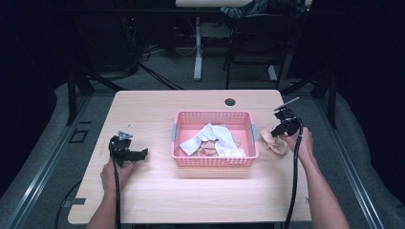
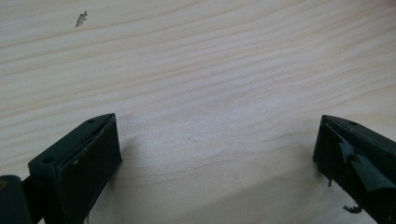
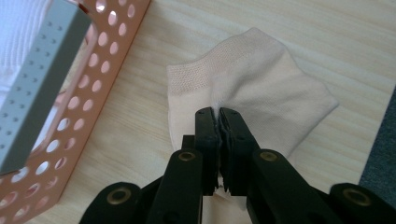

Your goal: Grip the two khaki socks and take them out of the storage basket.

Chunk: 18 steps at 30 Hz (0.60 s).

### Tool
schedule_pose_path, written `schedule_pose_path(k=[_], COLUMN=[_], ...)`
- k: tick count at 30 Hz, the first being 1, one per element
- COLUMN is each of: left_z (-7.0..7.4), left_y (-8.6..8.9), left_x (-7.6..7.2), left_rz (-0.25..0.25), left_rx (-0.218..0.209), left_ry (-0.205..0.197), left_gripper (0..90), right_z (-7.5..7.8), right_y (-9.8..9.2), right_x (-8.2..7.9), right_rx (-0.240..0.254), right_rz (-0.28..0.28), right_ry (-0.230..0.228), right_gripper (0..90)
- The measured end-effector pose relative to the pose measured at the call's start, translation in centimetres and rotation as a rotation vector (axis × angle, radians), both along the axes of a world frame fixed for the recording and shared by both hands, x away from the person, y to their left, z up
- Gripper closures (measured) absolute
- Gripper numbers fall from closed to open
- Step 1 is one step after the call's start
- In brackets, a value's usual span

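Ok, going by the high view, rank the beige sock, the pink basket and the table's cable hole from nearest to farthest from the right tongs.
1. Beige sock: pinched in the right tongs, right of the basket.
2. Pink basket: to the tongs' left, mid-table.
3. Cable hole: near the table's far edge.

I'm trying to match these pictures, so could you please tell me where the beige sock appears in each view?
High view: the beige sock lies right of the pink basket, at the right gripper.
Left gripper view: bare table between open jaws.
Right gripper view: sock at centre, pinched in the shut jaws.
Shared landmark: the pink basket.
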<state>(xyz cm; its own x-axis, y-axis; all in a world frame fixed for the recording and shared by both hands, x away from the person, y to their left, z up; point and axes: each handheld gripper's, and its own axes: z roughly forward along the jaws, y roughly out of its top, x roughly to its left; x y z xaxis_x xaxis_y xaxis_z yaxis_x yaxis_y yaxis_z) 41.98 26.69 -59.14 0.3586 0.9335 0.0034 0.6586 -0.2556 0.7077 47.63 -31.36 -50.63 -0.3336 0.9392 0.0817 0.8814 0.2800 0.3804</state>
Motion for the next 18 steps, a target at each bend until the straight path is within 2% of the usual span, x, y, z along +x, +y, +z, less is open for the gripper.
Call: schedule_pose_path(k=[2, 6, 12, 13, 15, 16, 18], left_z=[0.0, 0.0, 0.0, 0.0, 0.0, 0.0, 0.0], left_y=[0.0, 0.0, 0.0, 0.0, 0.0, 0.0, 0.0], left_x=[0.0, 0.0, 0.0, 0.0, 0.0, 0.0, 0.0], left_rz=[0.0, 0.0, 0.0, 0.0, 0.0, 0.0, 0.0], left_rx=[0.0, 0.0, 0.0, 0.0, 0.0, 0.0, 0.0], left_ry=[0.0, 0.0, 0.0, 0.0, 0.0, 0.0, 0.0], left_gripper=[0.4, 0.4, 0.4, 0.4, 0.4, 0.4, 0.4], right_z=[-0.4, -0.9, -1.2, -1.2, -0.8, -0.8, -0.3], right_y=[-0.1, 0.0, -0.1, -0.2, -0.3, -0.3, -0.4], right_x=[0.2, 0.3, 0.4, 0.4, 0.2, 0.2, -0.1], right_rx=[-0.014, 0.008, 0.01, 0.009, 0.013, 0.013, 0.013], right_rz=[0.02, 0.003, -0.004, -0.002, -0.007, -0.007, -0.005], right_ry=[0.024, 0.025, 0.03, 0.03, 0.021, 0.021, 0.009], right_gripper=[85.8, 85.5, 83.5, 81.7, 70.7, 70.7, 60.2])
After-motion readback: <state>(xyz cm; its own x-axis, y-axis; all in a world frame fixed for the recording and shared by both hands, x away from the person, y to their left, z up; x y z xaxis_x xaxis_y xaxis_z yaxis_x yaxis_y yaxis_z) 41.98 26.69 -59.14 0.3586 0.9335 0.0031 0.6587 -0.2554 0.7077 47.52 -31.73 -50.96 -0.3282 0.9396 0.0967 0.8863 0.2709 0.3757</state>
